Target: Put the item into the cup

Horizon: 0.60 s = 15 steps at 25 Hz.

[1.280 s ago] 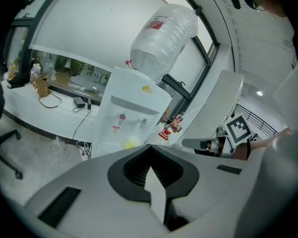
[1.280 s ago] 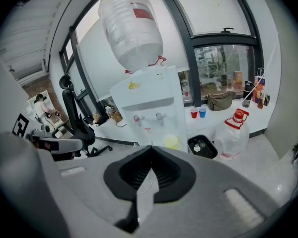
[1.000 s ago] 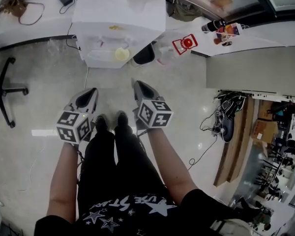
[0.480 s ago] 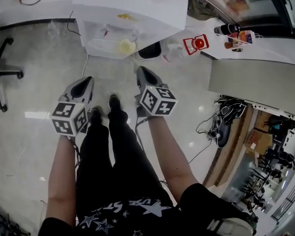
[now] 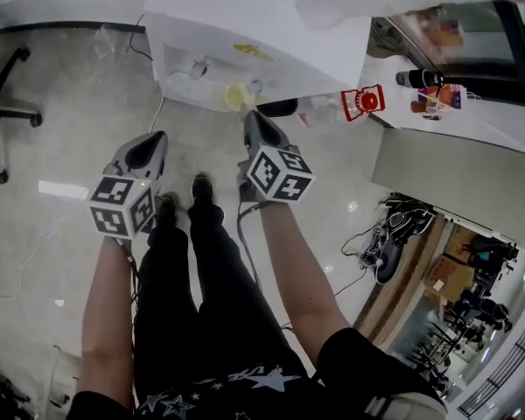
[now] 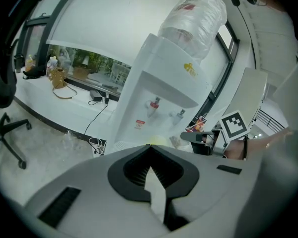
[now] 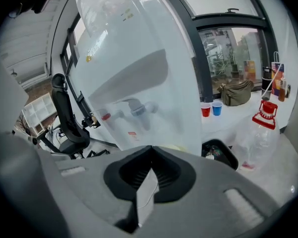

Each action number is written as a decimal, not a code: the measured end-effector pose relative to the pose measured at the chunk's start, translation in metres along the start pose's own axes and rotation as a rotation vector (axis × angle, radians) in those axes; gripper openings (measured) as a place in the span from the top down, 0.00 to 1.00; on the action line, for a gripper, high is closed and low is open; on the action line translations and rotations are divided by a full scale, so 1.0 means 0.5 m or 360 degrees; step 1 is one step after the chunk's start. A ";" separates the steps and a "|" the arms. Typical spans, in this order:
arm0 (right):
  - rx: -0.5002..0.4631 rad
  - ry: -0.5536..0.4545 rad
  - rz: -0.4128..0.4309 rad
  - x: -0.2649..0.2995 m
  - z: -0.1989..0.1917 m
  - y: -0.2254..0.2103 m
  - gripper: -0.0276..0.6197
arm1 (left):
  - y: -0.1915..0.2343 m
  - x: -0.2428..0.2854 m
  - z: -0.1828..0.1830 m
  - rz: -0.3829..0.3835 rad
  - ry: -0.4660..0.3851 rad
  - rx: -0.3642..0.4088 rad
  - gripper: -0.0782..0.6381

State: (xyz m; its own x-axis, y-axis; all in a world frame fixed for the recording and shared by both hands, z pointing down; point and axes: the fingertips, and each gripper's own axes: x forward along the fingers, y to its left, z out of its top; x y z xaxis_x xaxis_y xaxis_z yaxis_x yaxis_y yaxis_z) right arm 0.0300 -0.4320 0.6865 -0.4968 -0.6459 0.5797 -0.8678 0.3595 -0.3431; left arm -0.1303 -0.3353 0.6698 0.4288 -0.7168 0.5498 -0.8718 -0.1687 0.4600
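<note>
- Left gripper: jaws closed tip to tip, nothing between them. Held low beside the person's left leg.
- Right gripper: jaws also closed, nothing held. It sits slightly further forward than the left.
- Between them are legs in black trousers and black shoes on a pale glossy floor.
- Pale yellow round cup: on the drip tray of the tall white water dispenser, just ahead of both grippers and apart from them. Both gripper views show only a thin sliver above the gripper body, so its contents can't be read.
- Can't tell which object is the item.
- Red tap and blue tap sit above the tray. The clear water bottle on top is cut off in the head view.
- Black bin is beside the dispenser, contents unclear.
- Clear plastic jug with red cap is further right.
- Small red cup and blue cup stand touching on the white desk behind.
- Black office chair is at far left, cropped.
</note>
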 end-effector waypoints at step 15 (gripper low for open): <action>-0.0004 0.0028 -0.0012 0.114 -0.008 -0.037 0.95 | 0.067 0.062 0.014 0.0038 -0.0016 -0.0122 0.88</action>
State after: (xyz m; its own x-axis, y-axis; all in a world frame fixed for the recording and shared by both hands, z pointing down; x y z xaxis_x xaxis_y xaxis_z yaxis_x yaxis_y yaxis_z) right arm 0.0177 -0.4731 0.7290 -0.4903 -0.6366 0.5953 -0.8715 0.3563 -0.3369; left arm -0.1477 -0.3679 0.6974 0.4052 -0.7270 0.5543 -0.8609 -0.0994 0.4990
